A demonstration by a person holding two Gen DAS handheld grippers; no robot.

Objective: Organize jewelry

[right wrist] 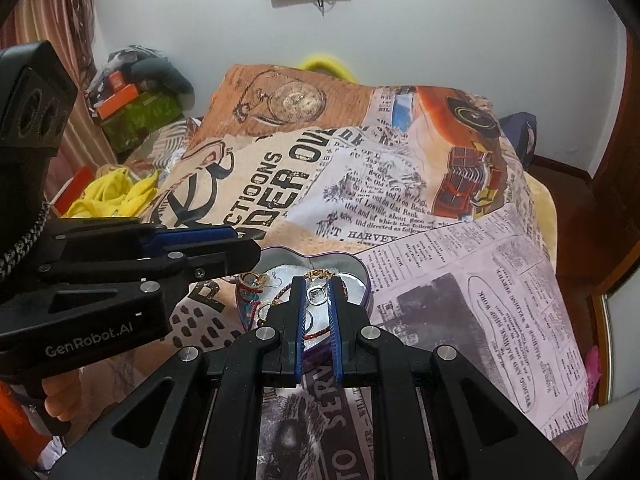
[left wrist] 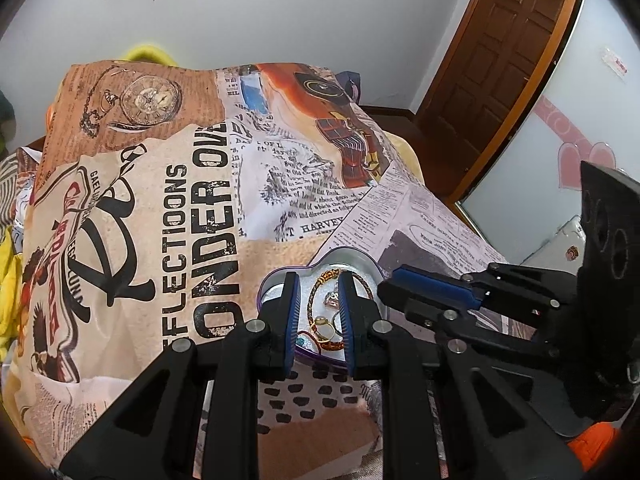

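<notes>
A heart-shaped metal tin [left wrist: 347, 251] [right wrist: 362, 276] lies open on the printed cloth. It holds a braided gold-and-red bracelet [left wrist: 331, 346] [right wrist: 316, 334], rings [left wrist: 324, 324] and gold earrings [right wrist: 252, 280]. My left gripper [left wrist: 320, 280] [right wrist: 250, 250] hovers just over the tin's left lobe, its jaws a narrow gap apart with nothing between them. My right gripper [right wrist: 318, 284] [left wrist: 386, 288] hangs over the right lobe with its jaws almost together. A silver ring [right wrist: 318, 295] shows in that slit. I cannot tell whether it is pinched or lying in the tin.
The newspaper-print cloth [left wrist: 200, 220] [right wrist: 460, 280] drapes over a raised surface and falls away at the right. A wooden door [left wrist: 504, 60] stands at the far right. Yellow fabric [right wrist: 116, 196] and stacked boxes [right wrist: 132, 100] lie at the left. A hand [right wrist: 56, 394] grips the left tool.
</notes>
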